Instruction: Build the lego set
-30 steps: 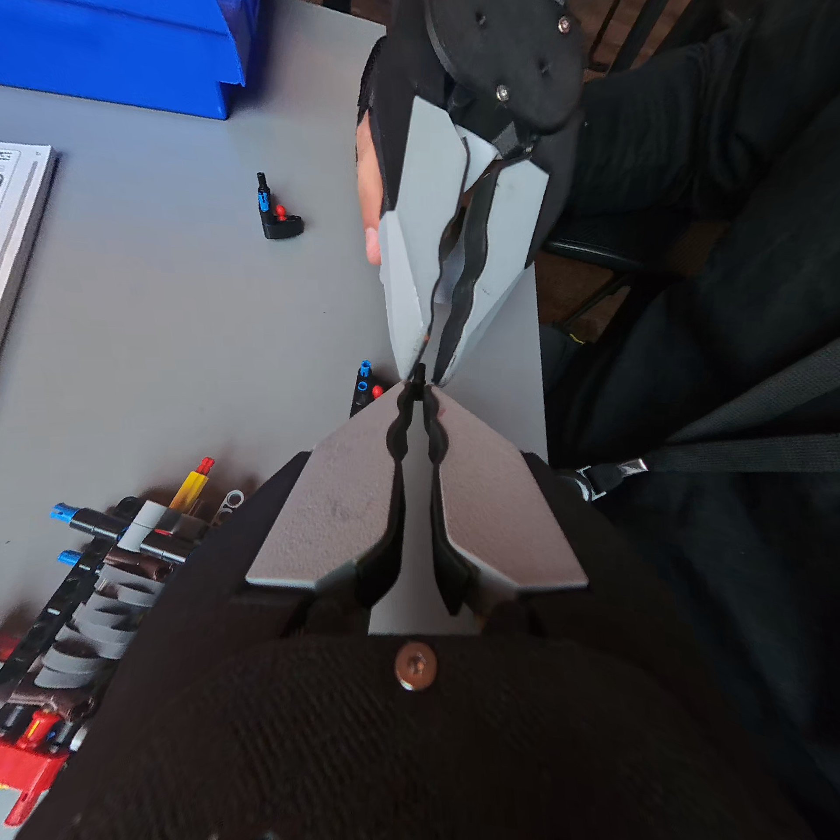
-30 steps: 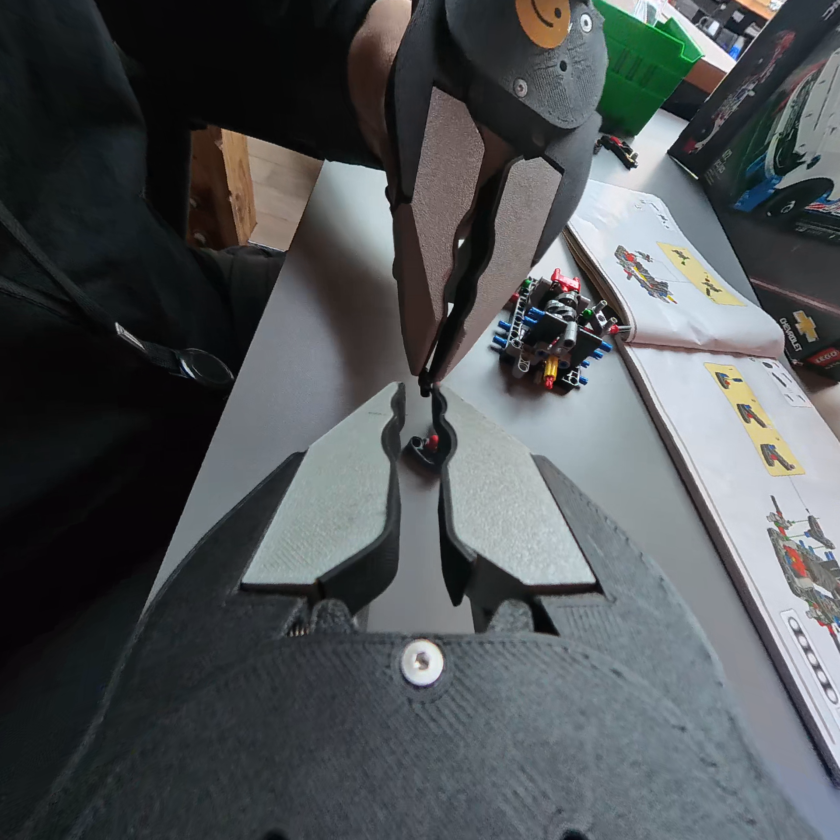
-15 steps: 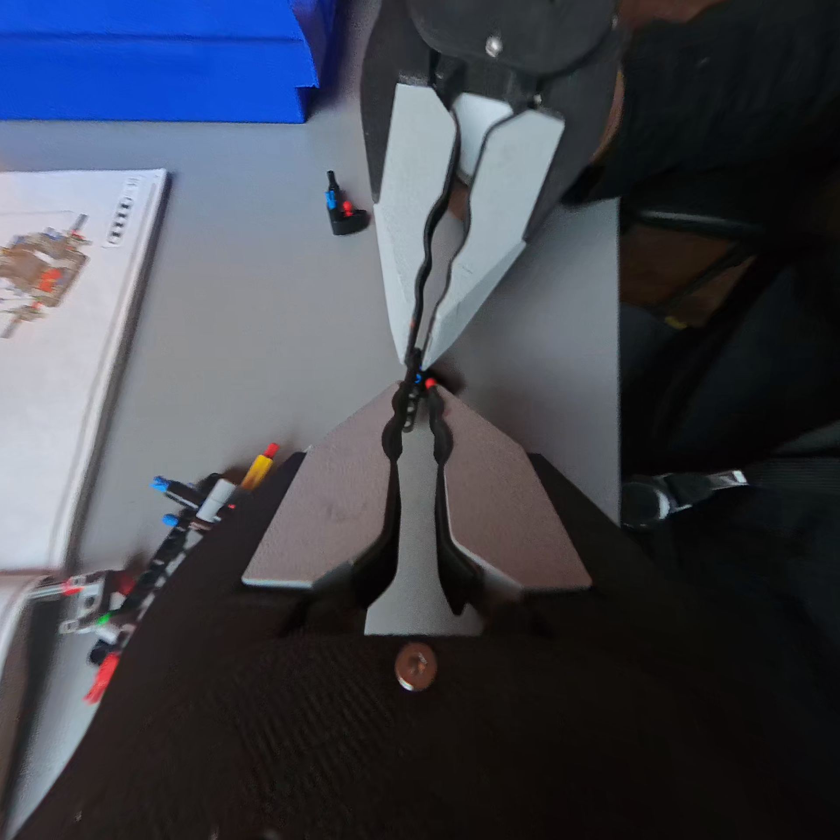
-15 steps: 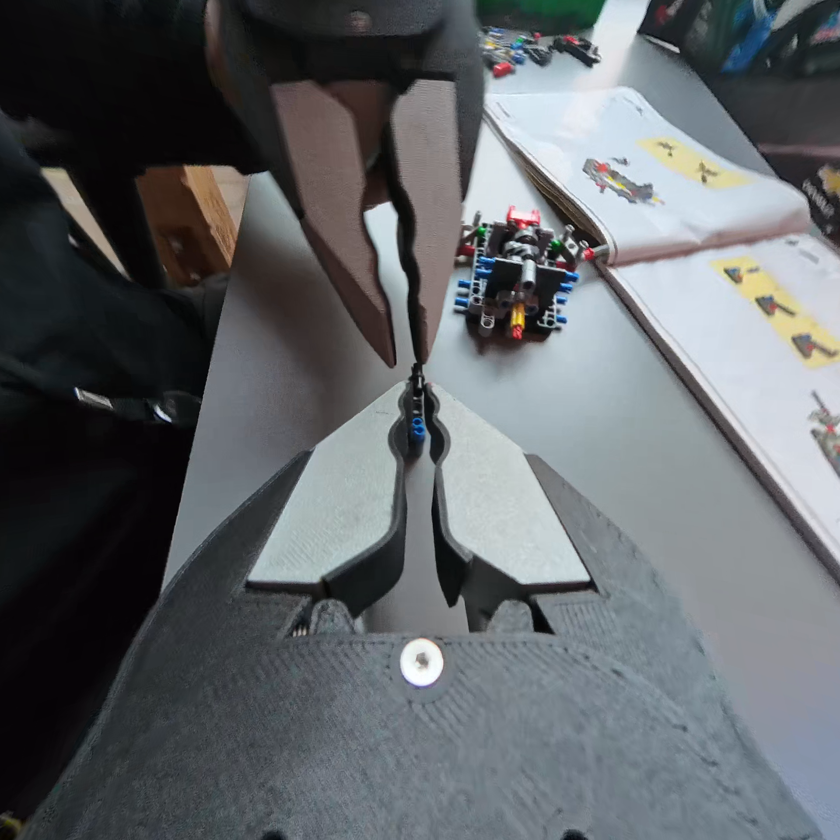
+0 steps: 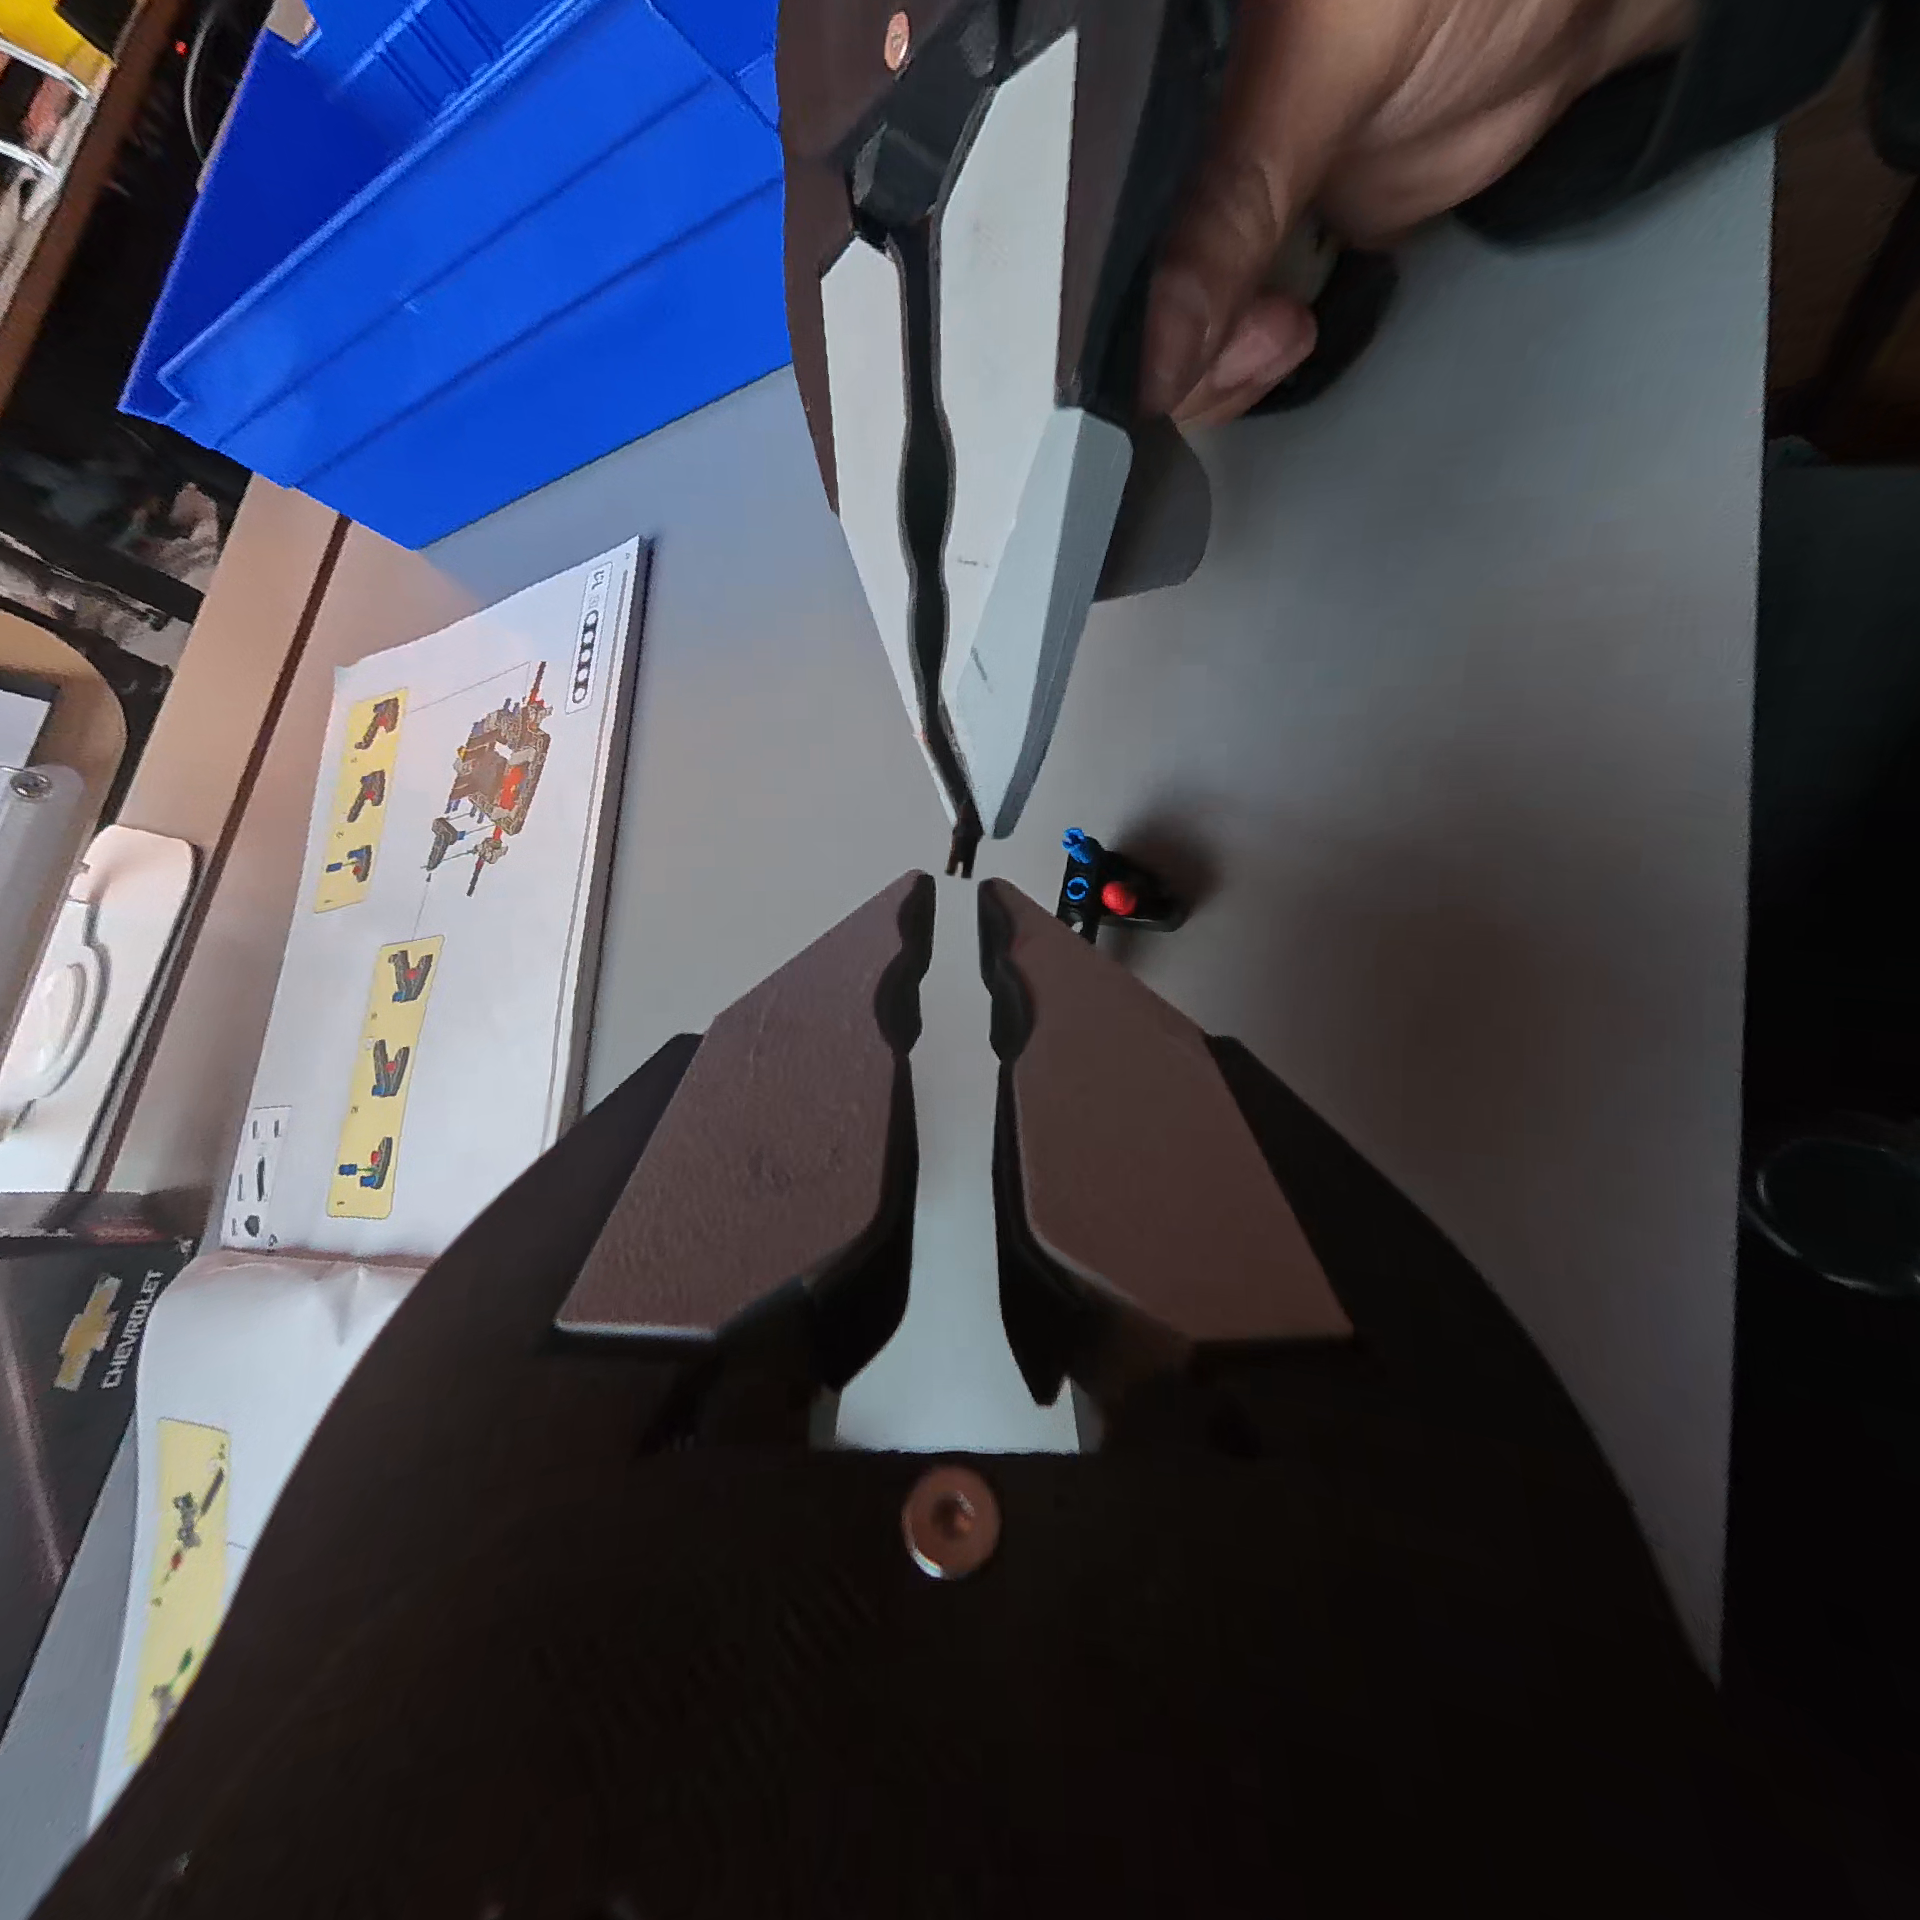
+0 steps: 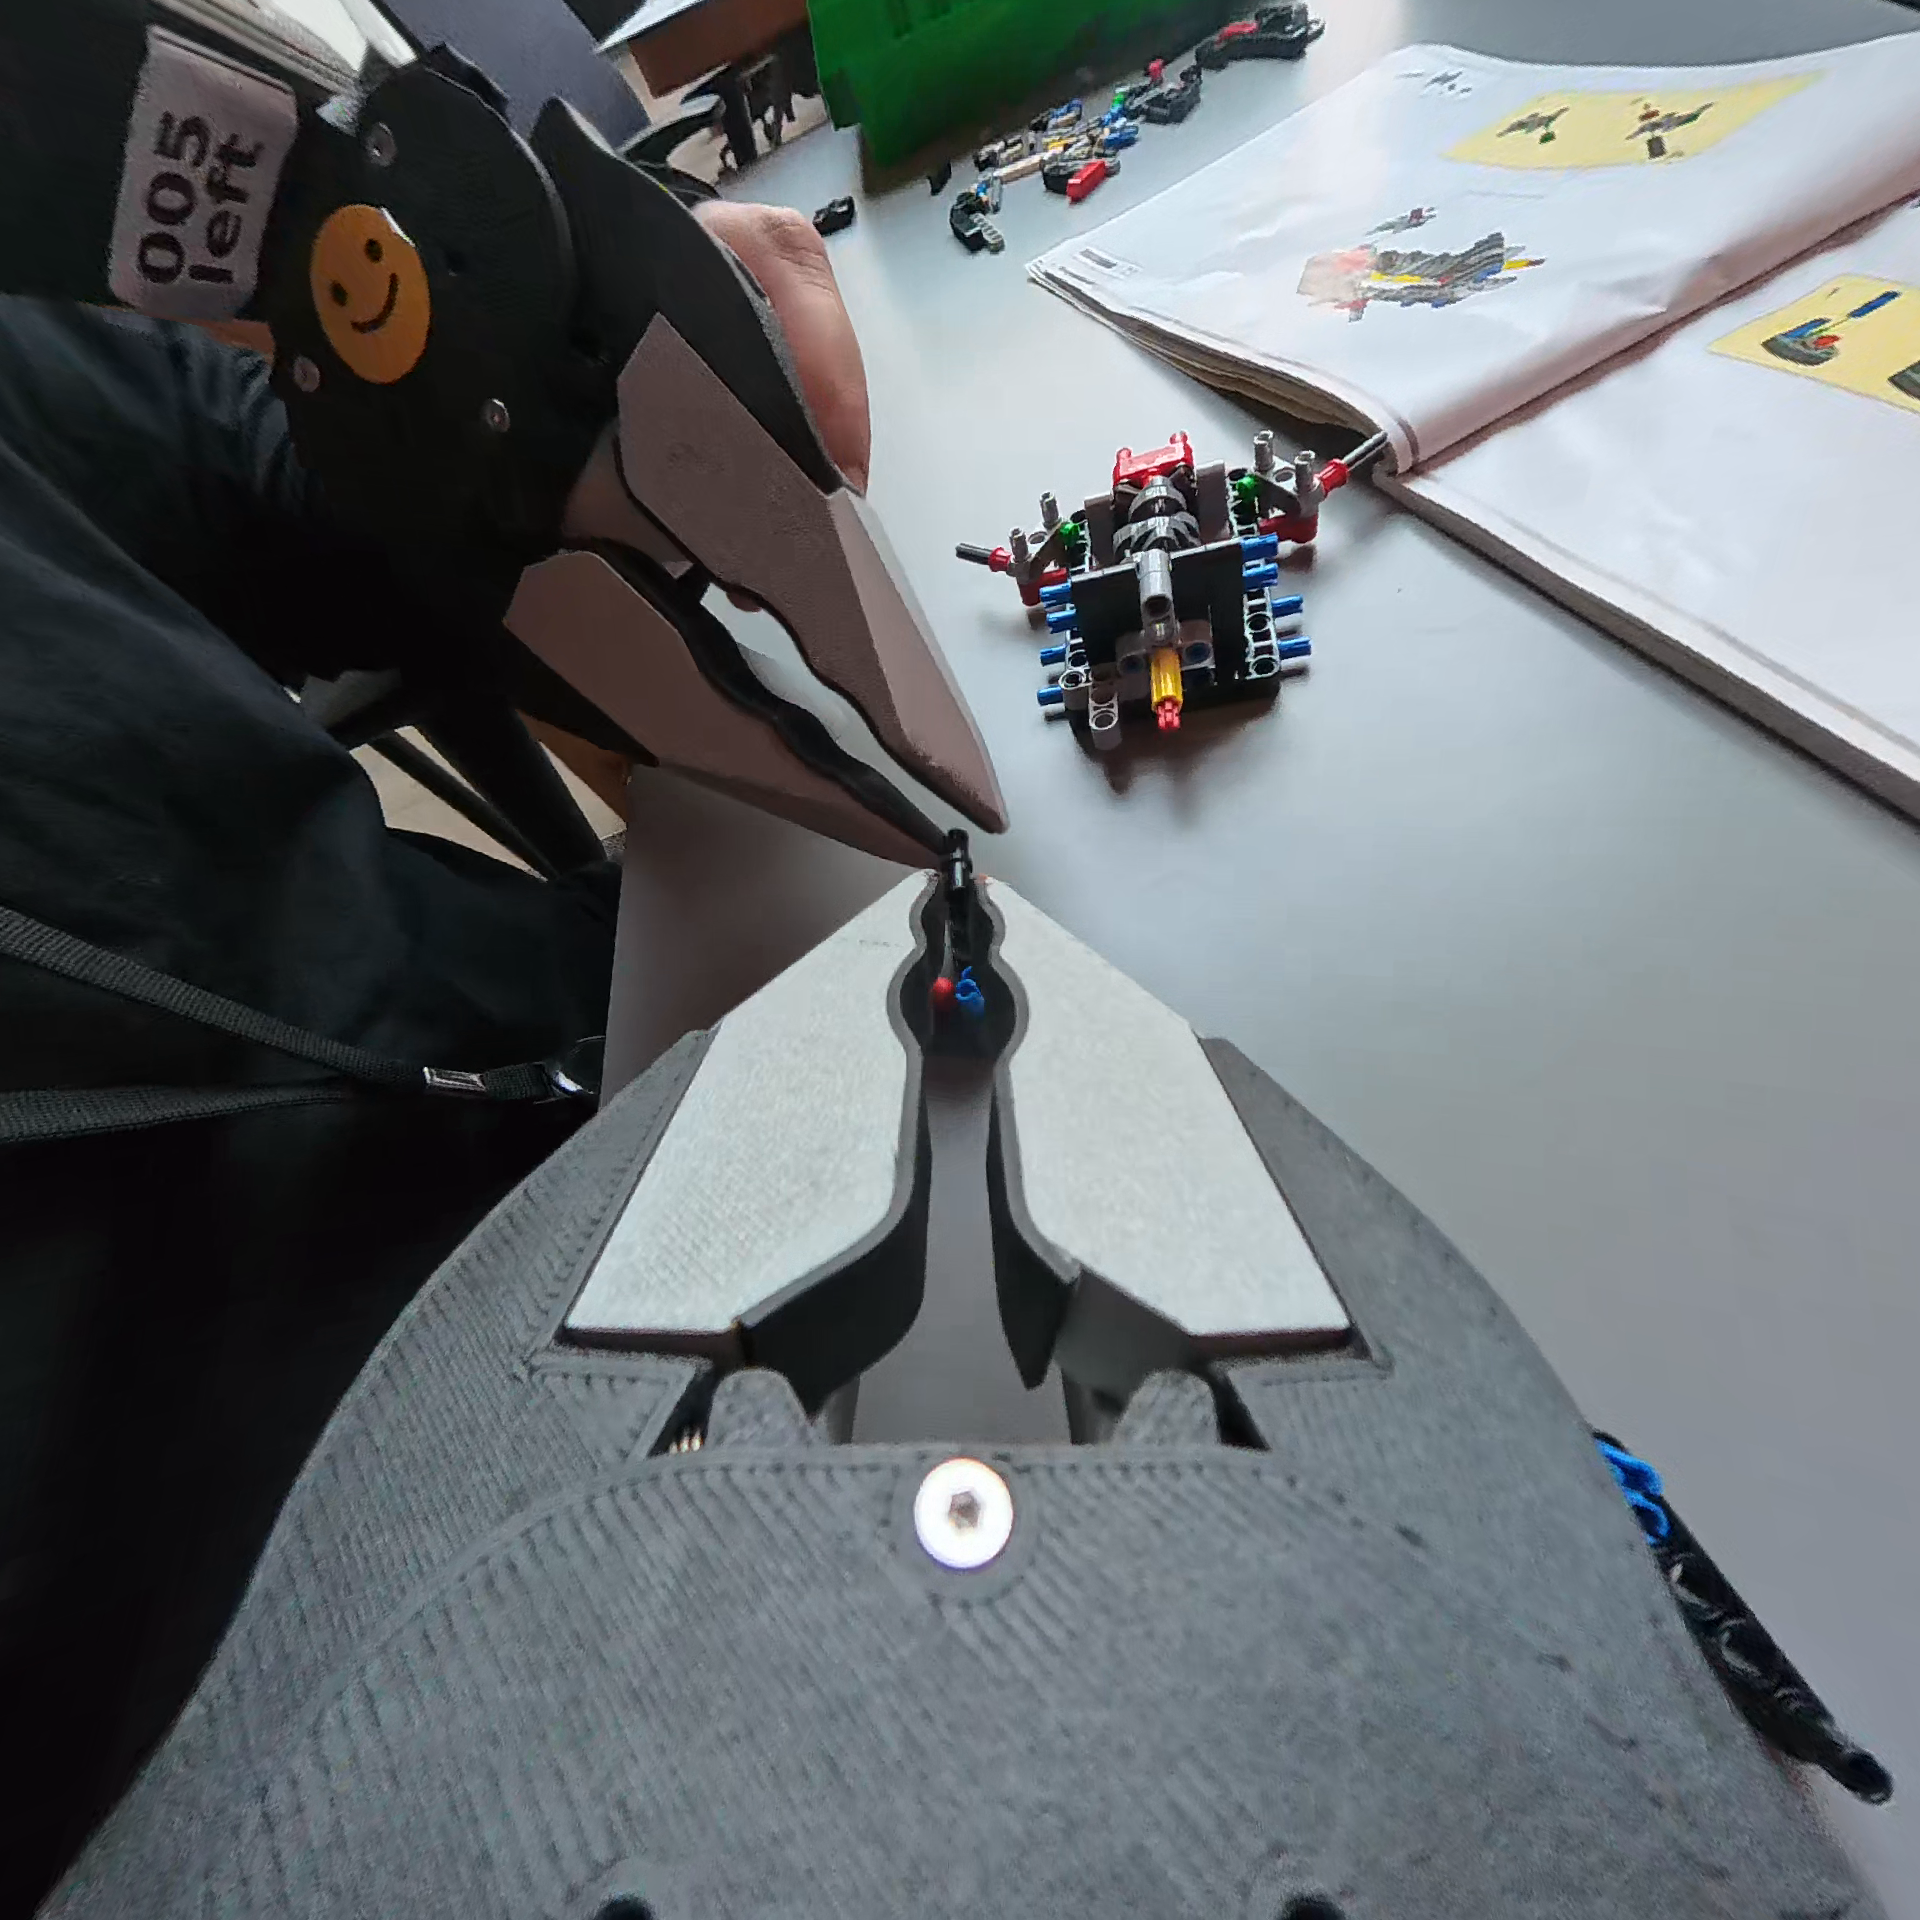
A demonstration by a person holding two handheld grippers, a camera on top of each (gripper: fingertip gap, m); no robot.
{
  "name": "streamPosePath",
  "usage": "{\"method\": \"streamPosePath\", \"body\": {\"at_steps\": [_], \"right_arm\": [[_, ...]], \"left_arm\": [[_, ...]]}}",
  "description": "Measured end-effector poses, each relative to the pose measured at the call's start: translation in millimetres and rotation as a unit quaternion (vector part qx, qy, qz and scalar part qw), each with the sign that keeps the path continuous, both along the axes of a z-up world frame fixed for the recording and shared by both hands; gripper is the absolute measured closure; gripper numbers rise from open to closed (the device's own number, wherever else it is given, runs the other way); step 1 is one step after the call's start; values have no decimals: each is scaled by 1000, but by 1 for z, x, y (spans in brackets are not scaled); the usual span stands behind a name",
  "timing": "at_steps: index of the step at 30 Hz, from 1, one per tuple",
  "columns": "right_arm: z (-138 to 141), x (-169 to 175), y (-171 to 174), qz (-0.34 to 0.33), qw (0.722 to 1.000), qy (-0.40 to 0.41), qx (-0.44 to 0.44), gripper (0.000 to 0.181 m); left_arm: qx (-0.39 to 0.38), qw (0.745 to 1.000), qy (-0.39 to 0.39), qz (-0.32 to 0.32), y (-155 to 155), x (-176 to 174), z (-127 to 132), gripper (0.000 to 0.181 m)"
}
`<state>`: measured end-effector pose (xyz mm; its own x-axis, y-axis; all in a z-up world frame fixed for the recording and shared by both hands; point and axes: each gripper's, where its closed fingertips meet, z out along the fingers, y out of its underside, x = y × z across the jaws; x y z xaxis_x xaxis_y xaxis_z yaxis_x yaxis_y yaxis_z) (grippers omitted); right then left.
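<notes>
I've got a grey table (image 6: 1455, 935) w/ an open instruction booklet (image 6: 1558, 260) upper right of the right wrist view, the part-built lego assembly (image 6: 1164, 592) centre-right, loose pieces (image 6: 1060, 166) and a green bin (image 6: 935, 62) at top. Left wrist view: blue bin (image 5: 468, 239) upper left. Right gripper (image 6: 951, 883) is nearly closed, pinching a black lego piece (image 6: 961, 935) w/ red and blue pins. Left gripper (image 5: 953, 883) sits slightly apart, empty, tip to tip w/ the right. Another small black piece (image 5: 1107, 899) lies on the table just right of centre.

Bare table (image 6: 1455, 1039) lies right of the grippers; far right, the model (image 6: 1164, 592) and booklet (image 6: 1558, 312) block passage.
</notes>
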<state>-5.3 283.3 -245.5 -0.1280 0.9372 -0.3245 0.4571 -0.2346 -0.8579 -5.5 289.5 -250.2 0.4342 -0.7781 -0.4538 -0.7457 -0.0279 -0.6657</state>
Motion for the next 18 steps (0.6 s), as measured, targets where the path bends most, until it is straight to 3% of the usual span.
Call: {"method": "streamPosePath", "body": {"at_steps": [18], "right_arm": [[-7, -1, -3, 2, 1000, -23, 4, 181]], "left_arm": [[23, 999, 48, -10, -3, 1, -6, 181]]}}
